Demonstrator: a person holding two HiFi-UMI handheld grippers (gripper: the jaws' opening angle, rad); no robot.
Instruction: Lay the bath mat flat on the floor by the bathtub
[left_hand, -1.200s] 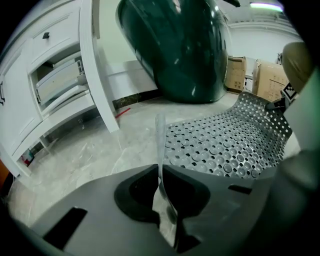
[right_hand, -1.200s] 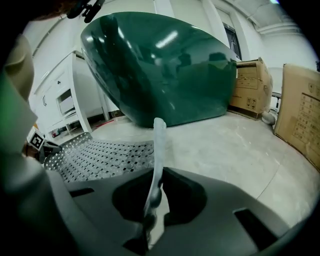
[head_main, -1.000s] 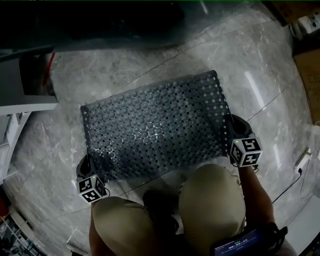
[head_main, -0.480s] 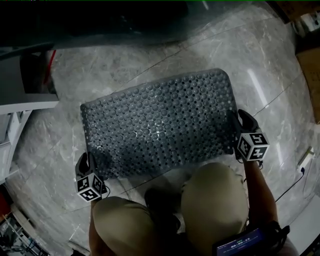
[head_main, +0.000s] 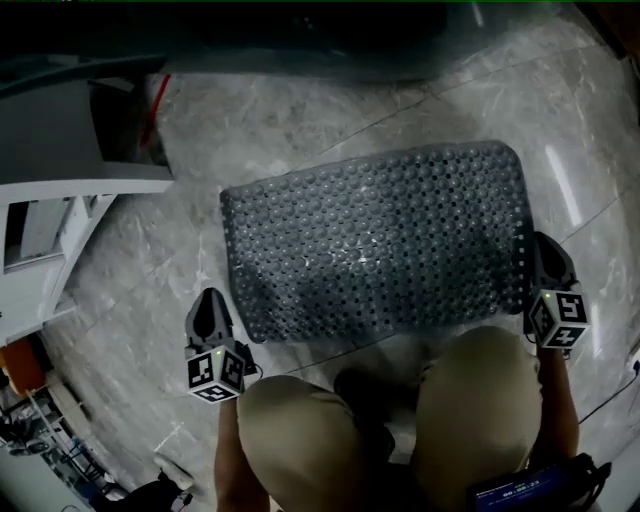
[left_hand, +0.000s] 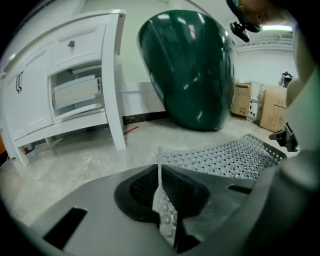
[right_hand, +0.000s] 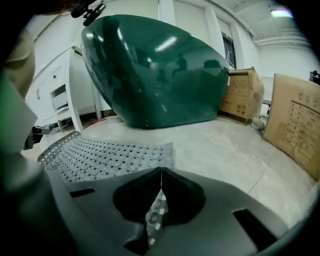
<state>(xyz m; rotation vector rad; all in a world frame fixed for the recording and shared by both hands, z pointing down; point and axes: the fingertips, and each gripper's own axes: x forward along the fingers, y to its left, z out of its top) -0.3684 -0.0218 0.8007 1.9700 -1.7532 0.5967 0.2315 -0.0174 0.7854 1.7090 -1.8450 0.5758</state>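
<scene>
Bath mat (head_main: 375, 245) lies flat on the floor just before the green bathtub (right_hand: 155, 70). Left claw (head_main: 210, 302) and right claw (head_main: 545, 250) are each pinched on its near corners.

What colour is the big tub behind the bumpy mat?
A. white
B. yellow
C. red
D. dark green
D: the bathtub standing behind the bath mat is a shiny dark green in both gripper views.
</scene>
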